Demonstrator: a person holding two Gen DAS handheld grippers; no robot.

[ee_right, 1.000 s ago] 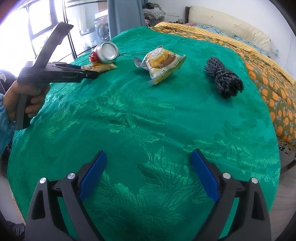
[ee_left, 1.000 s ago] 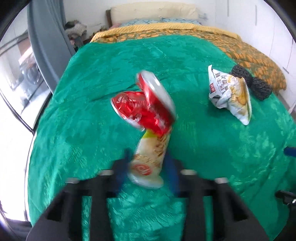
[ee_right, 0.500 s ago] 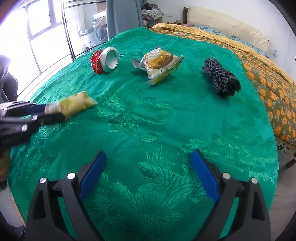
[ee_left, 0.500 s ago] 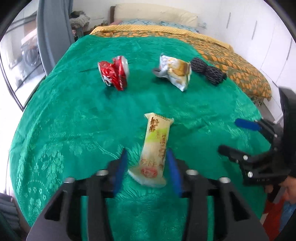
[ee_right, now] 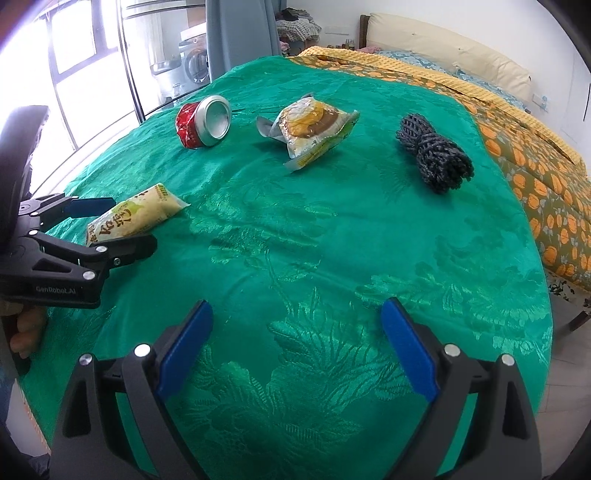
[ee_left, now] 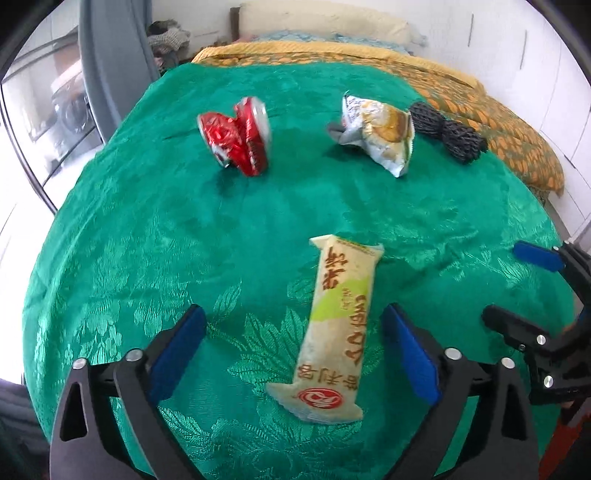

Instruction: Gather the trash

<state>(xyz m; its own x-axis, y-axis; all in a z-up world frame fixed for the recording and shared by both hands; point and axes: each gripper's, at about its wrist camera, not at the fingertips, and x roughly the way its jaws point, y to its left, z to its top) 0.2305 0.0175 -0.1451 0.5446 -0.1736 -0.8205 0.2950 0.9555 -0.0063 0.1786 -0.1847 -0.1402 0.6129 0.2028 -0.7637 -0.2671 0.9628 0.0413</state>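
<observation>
A long cream and green snack wrapper (ee_left: 340,314) lies flat on the green bedspread (ee_left: 147,221). My left gripper (ee_left: 293,325) straddles it, and its blue pads stand well clear on both sides while the jaws are opening. From the right wrist the wrapper (ee_right: 136,214) shows between the left gripper (ee_right: 129,221) fingers at the left. A crushed red can (ee_left: 236,136) and a yellow snack bag (ee_left: 380,133) lie farther up the bed. My right gripper (ee_right: 297,310) hovers open over bare cover with nothing between its pads, and it also shows as the right gripper (ee_left: 506,282) at the left view's right edge.
A black bundle of netting (ee_right: 436,155) lies right of the snack bag (ee_right: 314,129), beyond the can (ee_right: 203,122). An orange patterned blanket (ee_right: 535,166) and pillow cover the bed's far end. A grey curtain (ee_right: 240,33) and glass doors stand at the left. A person's hand (ee_right: 26,328) holds the left gripper.
The left gripper pulled the wrapper away from the can toward the bed's near edge, then opened and let it go onto the cover. The right gripper stayed put.
</observation>
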